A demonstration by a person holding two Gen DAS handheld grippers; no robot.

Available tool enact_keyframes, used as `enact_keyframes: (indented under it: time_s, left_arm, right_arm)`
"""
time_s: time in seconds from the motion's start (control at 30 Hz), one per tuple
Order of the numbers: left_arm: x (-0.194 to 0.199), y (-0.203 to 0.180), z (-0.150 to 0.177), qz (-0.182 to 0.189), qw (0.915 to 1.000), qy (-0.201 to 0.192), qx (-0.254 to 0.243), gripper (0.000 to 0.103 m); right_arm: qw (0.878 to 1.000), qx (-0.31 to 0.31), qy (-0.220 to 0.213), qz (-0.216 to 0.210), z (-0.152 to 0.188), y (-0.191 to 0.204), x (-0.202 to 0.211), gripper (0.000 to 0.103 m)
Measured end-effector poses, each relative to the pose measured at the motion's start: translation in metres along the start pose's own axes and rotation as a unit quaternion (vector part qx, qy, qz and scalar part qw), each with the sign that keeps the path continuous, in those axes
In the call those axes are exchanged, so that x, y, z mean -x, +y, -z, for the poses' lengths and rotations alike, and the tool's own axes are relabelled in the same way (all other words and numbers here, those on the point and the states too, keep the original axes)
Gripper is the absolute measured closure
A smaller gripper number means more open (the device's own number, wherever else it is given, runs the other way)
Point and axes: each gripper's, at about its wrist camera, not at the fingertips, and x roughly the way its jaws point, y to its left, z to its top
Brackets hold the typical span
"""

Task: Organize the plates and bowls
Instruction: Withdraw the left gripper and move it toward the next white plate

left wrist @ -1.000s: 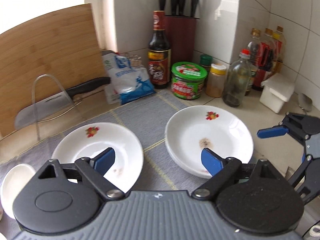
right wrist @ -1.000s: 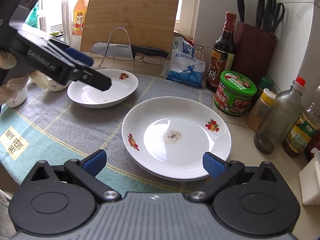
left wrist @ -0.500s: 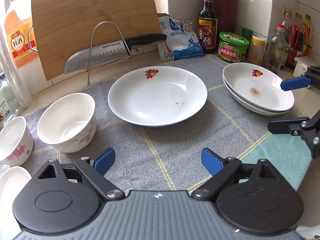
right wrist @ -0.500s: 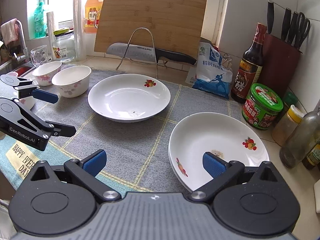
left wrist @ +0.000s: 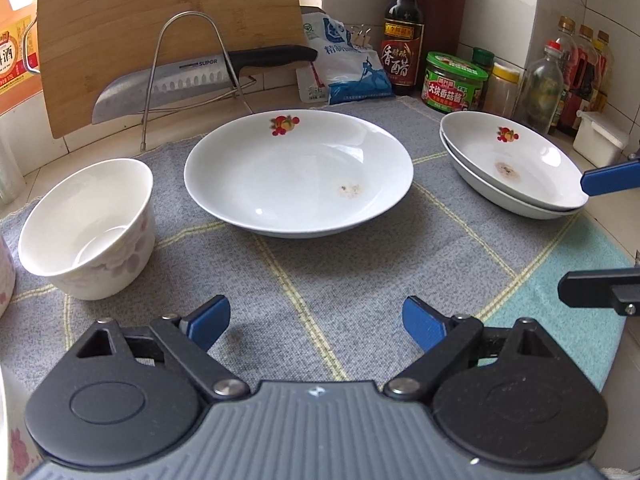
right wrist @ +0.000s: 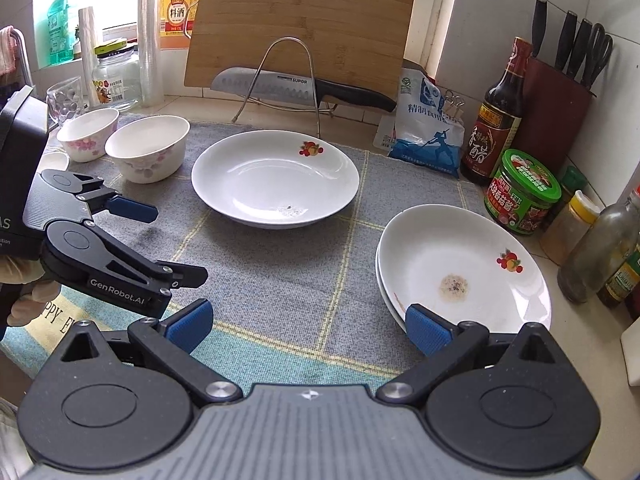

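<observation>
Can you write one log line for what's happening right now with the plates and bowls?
left gripper: jaws open, empty | right gripper: jaws open, empty | single plate: on mat | stacked plates: two | bowls: unstacked

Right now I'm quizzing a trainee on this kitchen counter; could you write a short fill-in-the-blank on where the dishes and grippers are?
1. The single plate lies on the ____ cloth.
2. The stacked plates number ____.
3. The knife rests on a wire rack in front of the wooden ____.
4. The left gripper and the right gripper both have their jaws ____ with nothing between them.

Missing words: grey; two; cutting board; open
</observation>
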Motion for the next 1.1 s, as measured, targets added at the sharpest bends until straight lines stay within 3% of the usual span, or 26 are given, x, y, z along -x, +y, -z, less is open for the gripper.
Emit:
enact_keyframes:
  time_s: [0.27,0.43,1.1]
  left_arm:
    - [-0.018,0.001,-0.009,-0.021,0.9995,0.007,0.025,0.008]
    - [-0.031,-0.003,-0.017,-0.042,0.9988,0.013,0.022,0.001]
    - [-0.052,0.001,-0.036,-0.065,0.9968,0.004,0.046,0.0]
  right_arm:
    - [0.999,0.01,0.005,-0.03,-0.011,-0.015,-0.023,0.0]
    - [0.998,0.031,0.007,-0.059,-0.024,-0.023,-0.043,0.0]
    - [0.98,0.135,0.02,-0.145,-0.102,-0.048,-0.122,0.0]
